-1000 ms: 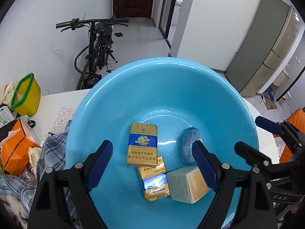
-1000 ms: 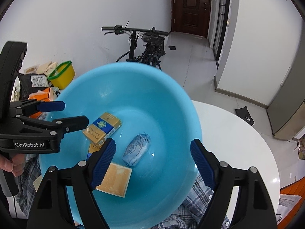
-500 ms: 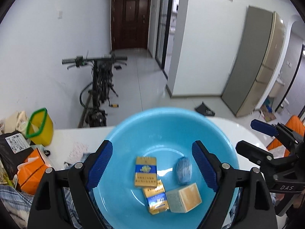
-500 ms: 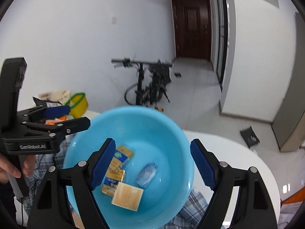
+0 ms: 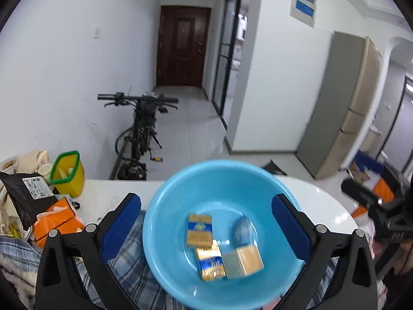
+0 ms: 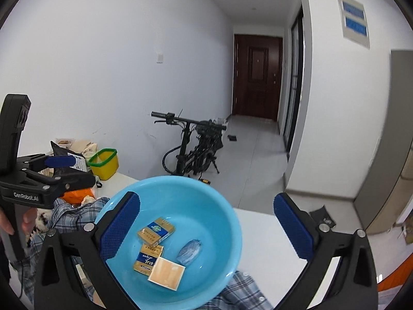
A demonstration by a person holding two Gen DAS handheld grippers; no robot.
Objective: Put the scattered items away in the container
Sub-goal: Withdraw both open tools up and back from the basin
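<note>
Left gripper (image 5: 206, 230) jaws opening, wide, nothing between pads; right gripper (image 6: 206, 230) same. Basin (image 5: 180, 201) below and ahead of both, holding two packs (image 5: 199, 230), box (image 5: 244, 258), wrapped bundle (image 5: 242, 230). Risk: basin sits partly on checked cloth (image 5: 129, 263); snagging cloth could tip it.

A lived-in flat, seen from its entrance hall and dining corner

Beyond the white table (image 5: 108, 191), a folding bicycle (image 5: 140, 126) leans on the wall of a tiled hallway that ends at a dark wooden door (image 5: 182, 51). A tall fridge (image 5: 343, 108) stands to the table's right. Snack bags, a yellow bin (image 5: 67, 173) and a plaid shirt (image 5: 129, 266) clutter the table's left end.
</note>
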